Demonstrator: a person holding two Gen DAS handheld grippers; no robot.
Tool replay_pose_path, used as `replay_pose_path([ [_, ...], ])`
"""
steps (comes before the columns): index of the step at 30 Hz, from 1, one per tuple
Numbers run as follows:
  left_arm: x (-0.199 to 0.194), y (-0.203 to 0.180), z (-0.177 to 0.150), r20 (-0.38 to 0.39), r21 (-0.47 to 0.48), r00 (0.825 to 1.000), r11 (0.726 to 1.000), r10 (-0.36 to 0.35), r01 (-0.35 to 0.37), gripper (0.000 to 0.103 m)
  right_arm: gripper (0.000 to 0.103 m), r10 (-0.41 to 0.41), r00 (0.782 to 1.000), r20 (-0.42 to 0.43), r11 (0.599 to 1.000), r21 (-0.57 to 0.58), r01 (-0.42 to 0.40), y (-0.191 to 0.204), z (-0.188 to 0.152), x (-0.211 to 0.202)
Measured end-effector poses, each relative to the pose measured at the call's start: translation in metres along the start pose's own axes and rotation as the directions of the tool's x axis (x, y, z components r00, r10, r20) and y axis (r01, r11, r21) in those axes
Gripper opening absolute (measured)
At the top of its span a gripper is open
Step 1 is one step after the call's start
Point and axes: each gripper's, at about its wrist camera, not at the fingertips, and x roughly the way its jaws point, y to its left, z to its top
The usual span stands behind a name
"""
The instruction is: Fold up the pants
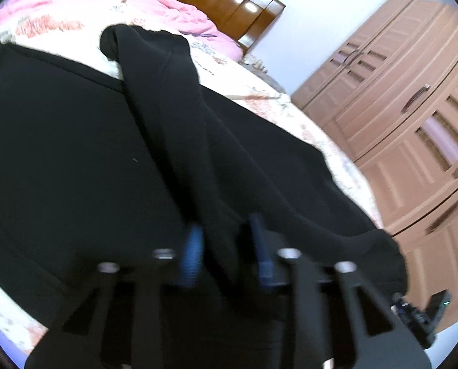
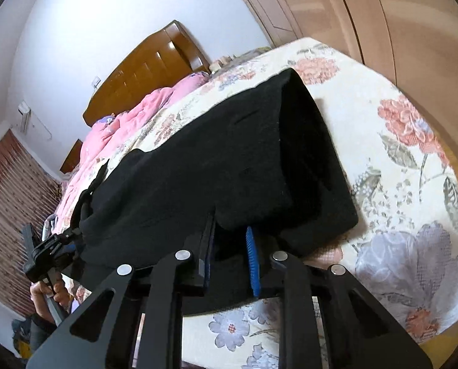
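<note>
Fabric of black pants (image 1: pixel 84 141) is pinched between the blue pads of the left gripper (image 1: pixel 229 246), jaws drawn narrow on a raised fold. The right gripper (image 2: pixel 230 255) is likewise clamped on the near edge of the pants, its jaws set close. The garment is spread across a floral bedsheet (image 2: pixel 391 166). Beyond are listed a pink quilt (image 1: pixel 106 3), a wooden headboard (image 2: pixel 142 70) and a wooden wardrobe (image 1: pixel 413 117).

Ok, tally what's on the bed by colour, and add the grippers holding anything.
Black: 1, the pants
Pink: 1, the quilt
Grippers: 2, the left gripper and the right gripper, each clamped on pants fabric
Total: 4
</note>
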Motion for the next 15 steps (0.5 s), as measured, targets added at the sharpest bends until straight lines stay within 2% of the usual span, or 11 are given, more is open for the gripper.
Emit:
replay_pose_path([
  [4,-0.008,-0.003,0.006,0.004,0.067,1.000,0.998,0.018,-0.018,0.010,0.019,0.029,1.000,0.005,0.999,-0.022,-0.029,0.004,0.008,-0.008],
  [5,-0.008,-0.003,0.008,0.000,0.063,1.000,0.998,0.021,-0.021,0.010,0.019,0.032,0.999,0.005,0.999,-0.024,-0.032,0.004,0.008,-0.009],
  [7,-0.005,0.003,0.010,-0.018,0.011,0.999,0.999,0.034,-0.034,0.017,0.019,0.033,0.999,0.000,0.999,-0.017,-0.033,0.000,0.008,-0.007],
  [8,-0.004,0.006,0.010,-0.021,-0.016,0.998,0.998,0.066,-0.066,0.040,0.019,0.034,0.999,-0.005,0.999,-0.012,-0.034,-0.002,0.006,-0.007],
  [9,-0.003,0.009,0.011,-0.024,-0.041,0.995,0.995,0.093,-0.094,0.073,0.019,0.034,0.999,-0.010,0.999,-0.006,-0.035,-0.003,0.004,-0.006],
  [10,-0.004,0.012,0.012,-0.006,-0.062,0.998,0.996,0.059,-0.059,0.078,0.019,0.037,0.999,-0.015,0.999,0.001,-0.037,-0.004,0.002,-0.006],
  [11,-0.004,0.011,0.013,-0.003,-0.067,0.998,0.996,0.058,-0.058,0.079,0.019,0.043,0.999,-0.020,0.999,0.011,-0.043,-0.007,0.001,-0.005],
  [13,-0.001,0.004,0.017,-0.010,-0.024,0.996,0.996,0.091,-0.091,0.077,0.019,0.052,0.998,-0.023,0.999,0.018,-0.051,-0.009,0.000,-0.005],
  [14,0.002,0.001,0.019,-0.009,0.003,0.994,0.994,0.106,-0.106,0.063,0.019,0.054,0.998,-0.021,0.998,0.018,-0.054,-0.009,0.000,-0.005],
  [15,0.005,0.001,0.021,-0.019,0.008,0.993,0.993,0.118,-0.118,0.027,0.019,0.055,0.998,-0.020,0.998,0.015,-0.055,-0.008,-0.001,-0.006],
])
